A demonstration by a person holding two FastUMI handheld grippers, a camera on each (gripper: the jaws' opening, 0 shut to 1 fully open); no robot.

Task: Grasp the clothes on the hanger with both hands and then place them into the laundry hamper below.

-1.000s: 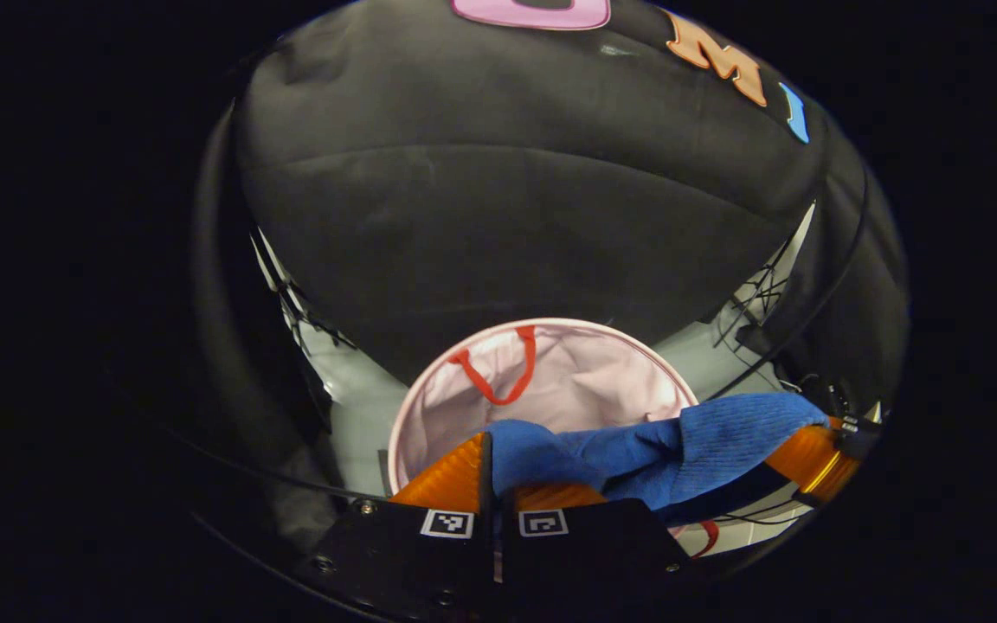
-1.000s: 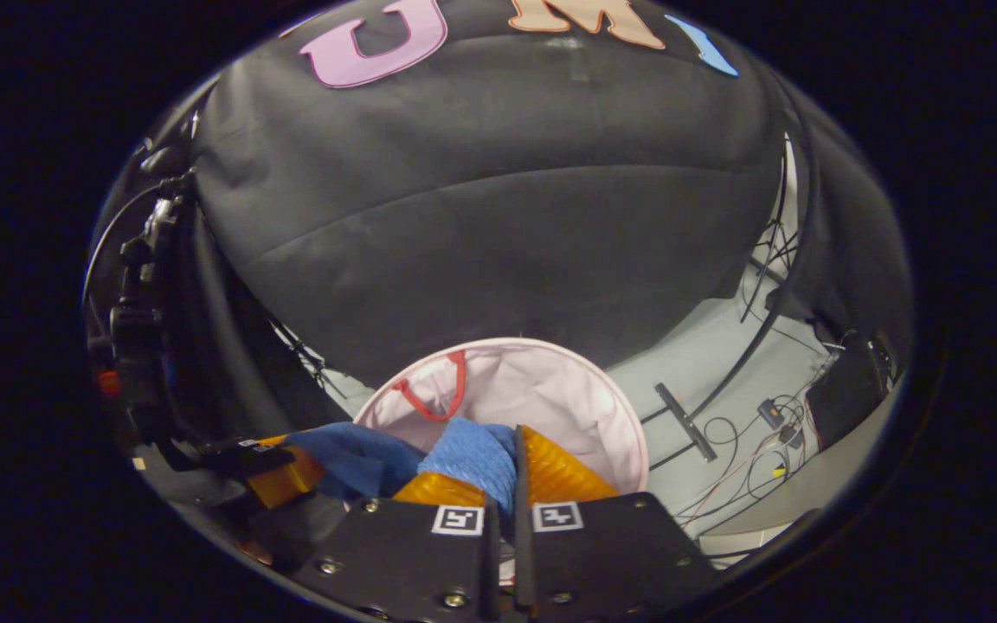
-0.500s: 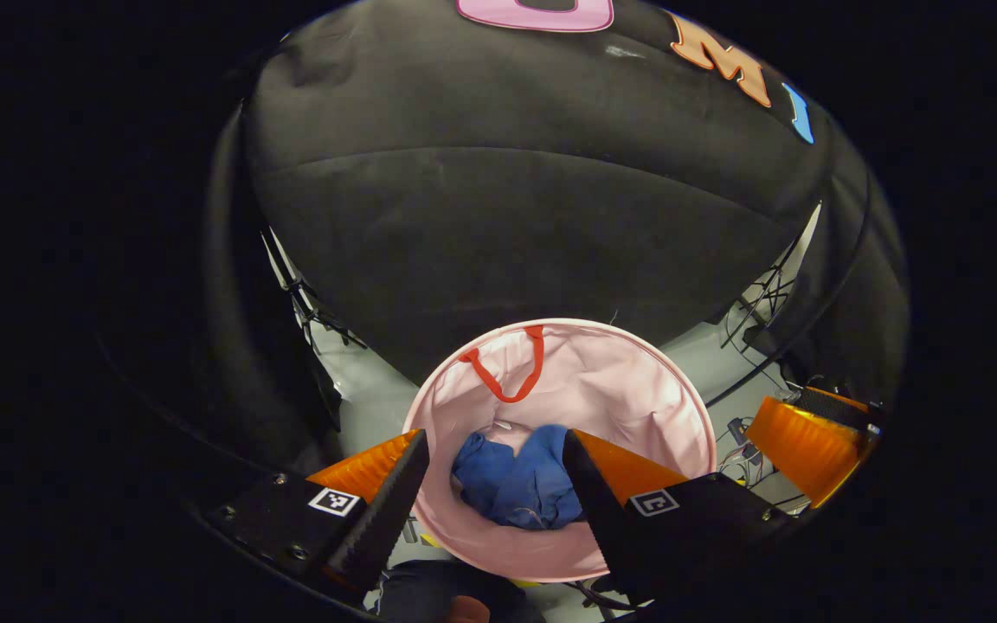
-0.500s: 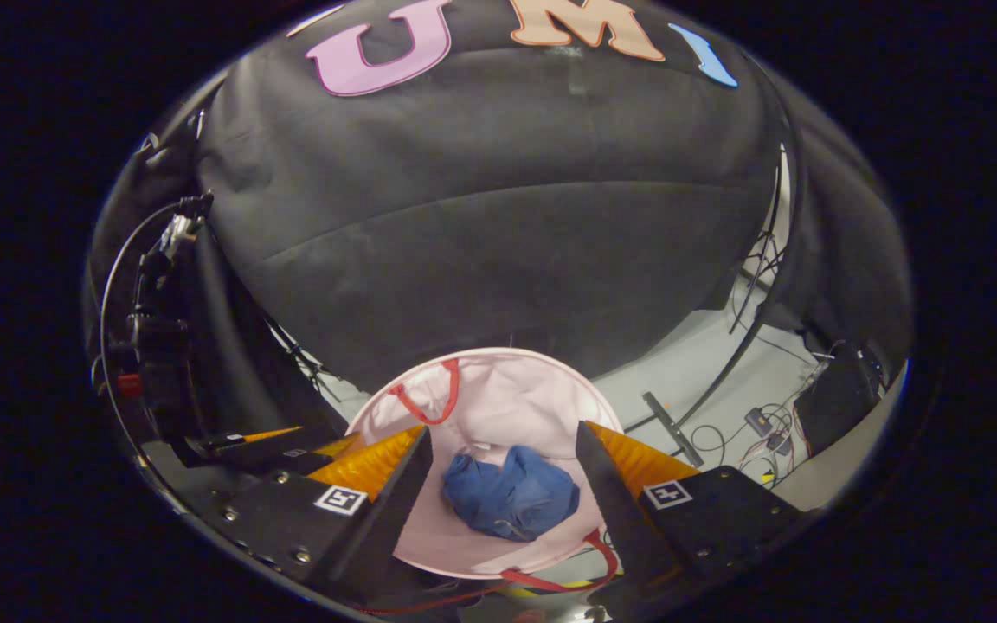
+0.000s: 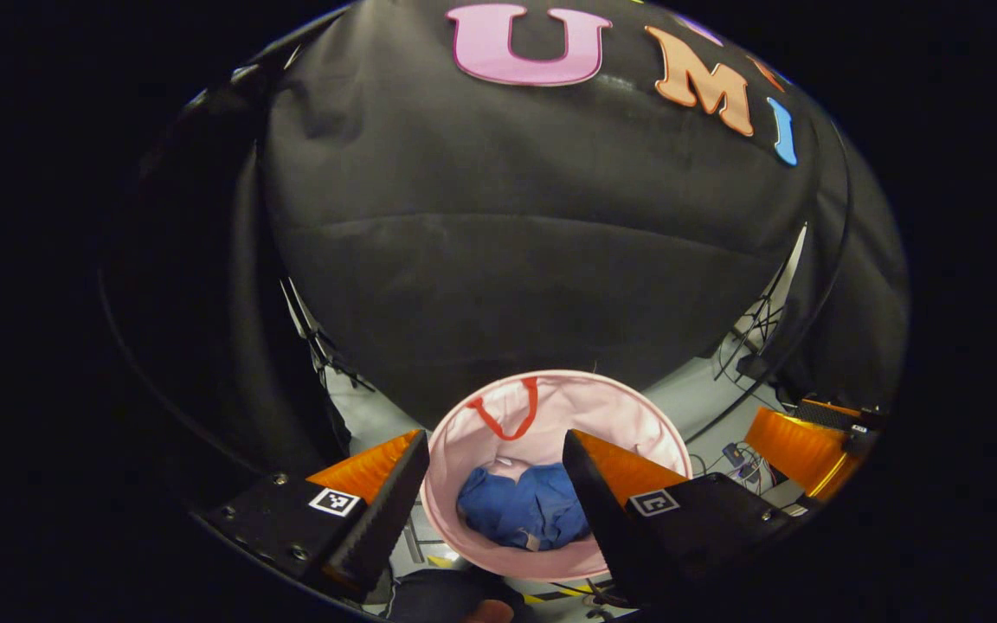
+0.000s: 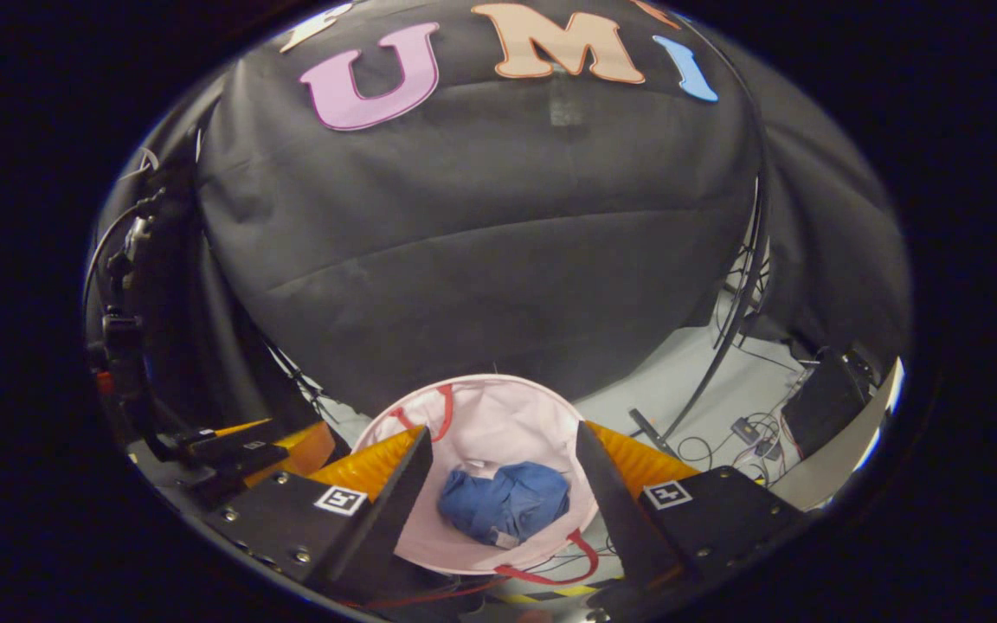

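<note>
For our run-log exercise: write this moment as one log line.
left gripper: jaws open | right gripper: jaws open | blue garment: bunched inside pink hamper | both above hamper

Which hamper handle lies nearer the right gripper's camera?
The red handle at the hamper's near rim; the other hangs on the far wall.

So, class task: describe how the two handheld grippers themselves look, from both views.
Each gripper, left and right, has two wedge-shaped fingers tapering forward, on black plates with visible screws. Each plate bears a small square black-and-white marker. The inner finger edge looks serrated in the left gripper view.
</note>
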